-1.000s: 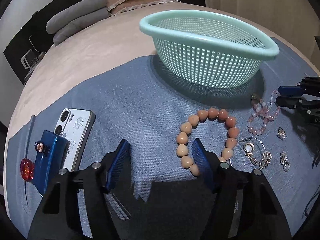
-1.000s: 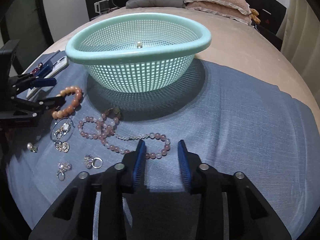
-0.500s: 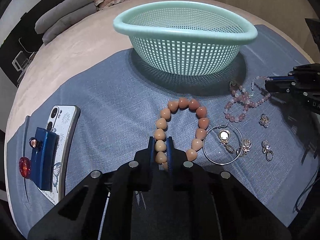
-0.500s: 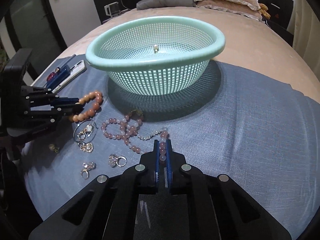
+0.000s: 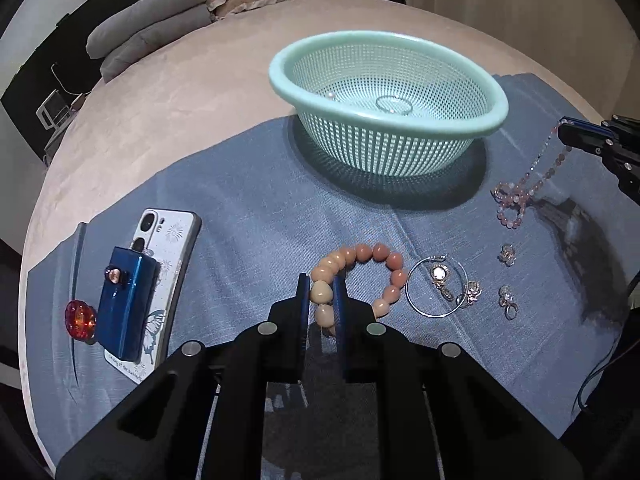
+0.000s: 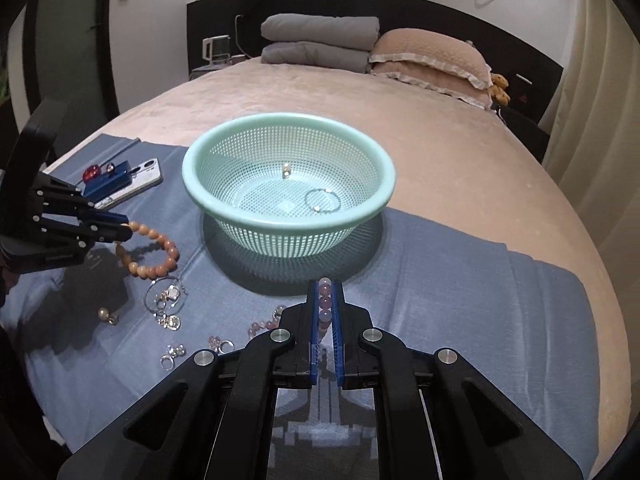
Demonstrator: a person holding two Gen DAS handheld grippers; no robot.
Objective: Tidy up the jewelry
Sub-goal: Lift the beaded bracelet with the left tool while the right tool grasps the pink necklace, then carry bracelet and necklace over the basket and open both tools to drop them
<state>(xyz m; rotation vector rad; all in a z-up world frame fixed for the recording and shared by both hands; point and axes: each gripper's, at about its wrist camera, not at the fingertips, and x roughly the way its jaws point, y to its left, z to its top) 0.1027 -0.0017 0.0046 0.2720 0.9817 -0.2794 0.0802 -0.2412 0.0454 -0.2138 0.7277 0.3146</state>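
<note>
Blue cloth [image 5: 248, 200] on the bed carries the basket [image 5: 384, 60]; in the left view, the left gripper [image 5: 321, 294] pinches the orange bracelet [image 5: 360, 276], mostly lying just before the basket. From the right view, the right gripper [image 6: 325, 300] clamps the pink necklace [image 6: 325, 303] near the basket, so both pieces seem mid-pickup and next need lifting over its rim.

Left gripper [image 5: 322, 296] was low, left of basket [image 5: 384, 80], blue fingers [image 5: 303, 304] clamped on peach bead bracelet [image 5: 360, 276]. Right gripper [image 6: 325, 300] was raised in front of basket, fingers pinched on pink bead strand [image 6: 325, 304], strand trailing down from its tips. Both pointed roughly toward basket.
</note>
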